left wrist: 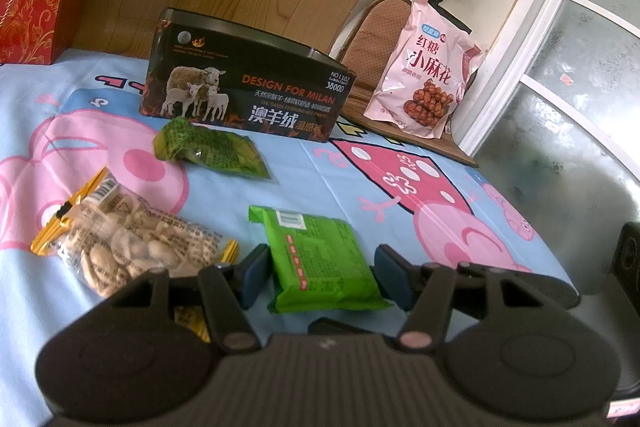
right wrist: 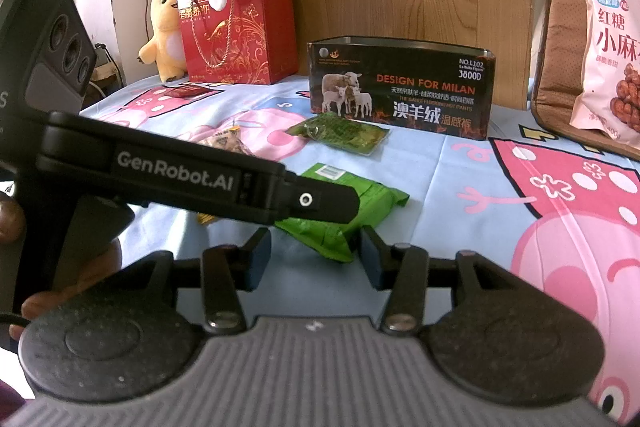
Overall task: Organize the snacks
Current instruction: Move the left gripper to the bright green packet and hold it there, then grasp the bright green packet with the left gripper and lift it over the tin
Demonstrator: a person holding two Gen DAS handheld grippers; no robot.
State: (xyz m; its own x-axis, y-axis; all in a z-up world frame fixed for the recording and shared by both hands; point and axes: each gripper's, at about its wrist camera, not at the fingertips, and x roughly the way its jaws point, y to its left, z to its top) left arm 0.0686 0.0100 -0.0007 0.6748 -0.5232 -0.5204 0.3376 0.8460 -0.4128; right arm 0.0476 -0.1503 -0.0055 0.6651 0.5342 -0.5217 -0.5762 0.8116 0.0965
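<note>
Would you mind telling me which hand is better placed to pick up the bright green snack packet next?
Left, probably. The left tongs already straddle the green packet, open with gaps on both sides. The right tongs sit open just short of it, with the left tool's arm crossing in front.

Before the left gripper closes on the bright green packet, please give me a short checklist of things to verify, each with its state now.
1. Green packet lies between the left gripper fingers: ok.
2. Left pads press on the packet: not ok; gaps show on both sides.
3. Black tin has no lid on, ready to receive snacks: ok.
4. Clear biscuit bag stays outside the left jaws: ok.
5. Right gripper holds nothing and is open: ok.
6. Inside of the tin has room: cannot tell, interior hidden.
</note>
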